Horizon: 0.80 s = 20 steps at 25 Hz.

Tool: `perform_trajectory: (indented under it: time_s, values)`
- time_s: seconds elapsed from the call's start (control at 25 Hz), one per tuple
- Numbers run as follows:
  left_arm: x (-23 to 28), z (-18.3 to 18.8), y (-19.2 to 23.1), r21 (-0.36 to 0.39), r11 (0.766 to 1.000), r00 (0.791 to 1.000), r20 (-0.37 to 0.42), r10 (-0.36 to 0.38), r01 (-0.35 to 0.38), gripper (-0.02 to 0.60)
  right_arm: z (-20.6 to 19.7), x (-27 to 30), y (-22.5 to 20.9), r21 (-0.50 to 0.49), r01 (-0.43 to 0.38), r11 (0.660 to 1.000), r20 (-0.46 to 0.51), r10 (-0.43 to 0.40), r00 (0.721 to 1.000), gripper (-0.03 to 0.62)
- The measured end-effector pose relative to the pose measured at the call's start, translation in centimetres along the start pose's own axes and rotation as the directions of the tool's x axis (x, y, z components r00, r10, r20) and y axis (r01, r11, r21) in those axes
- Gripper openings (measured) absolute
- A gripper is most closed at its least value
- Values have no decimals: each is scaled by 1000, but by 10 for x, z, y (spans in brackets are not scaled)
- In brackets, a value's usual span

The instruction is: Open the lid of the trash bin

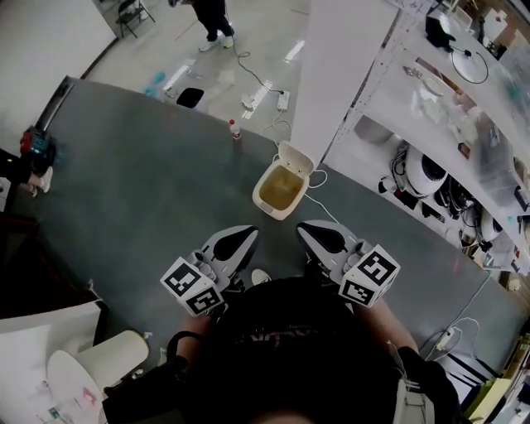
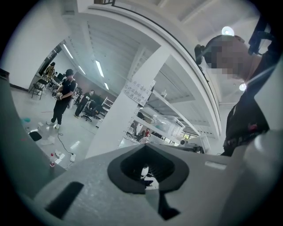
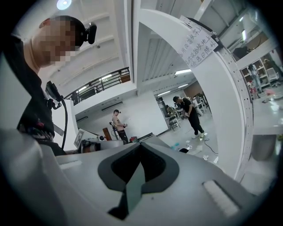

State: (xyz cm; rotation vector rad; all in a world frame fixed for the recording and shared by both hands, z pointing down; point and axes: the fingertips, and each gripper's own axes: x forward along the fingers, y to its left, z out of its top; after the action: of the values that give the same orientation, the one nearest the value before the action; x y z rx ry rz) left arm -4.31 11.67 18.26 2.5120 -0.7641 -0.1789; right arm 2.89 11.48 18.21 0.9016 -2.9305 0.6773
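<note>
A small cream trash bin (image 1: 280, 190) stands on the grey floor mat (image 1: 149, 190) in the head view, just ahead of both grippers. Its lid (image 1: 296, 157) stands tilted up at the far side, and the yellowish inside shows. My left gripper (image 1: 238, 243) is shut and holds nothing, a short way in front of the bin's near left corner. Shut and holding nothing as well, my right gripper (image 1: 317, 235) sits to the bin's near right. Neither touches the bin. In both gripper views the jaws meet, and the bin is hidden below them.
A white pillar (image 1: 339, 74) rises just behind the bin. A small bottle (image 1: 235, 130) and a power strip with cable (image 1: 282, 100) lie beyond it. Shelving with equipment (image 1: 431, 166) runs along the right. A white stool (image 1: 99, 364) is at lower left. A person (image 1: 213, 21) stands far off.
</note>
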Motion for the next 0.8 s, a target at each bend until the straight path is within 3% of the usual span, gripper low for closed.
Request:
perform_trajectory:
  time_s: [0.8]
  values:
    - [-23, -24, -18, -21, 998, 996, -49, -68, 67, 2, -21, 1, 32, 6, 11, 1000, 10, -11, 1000, 8]
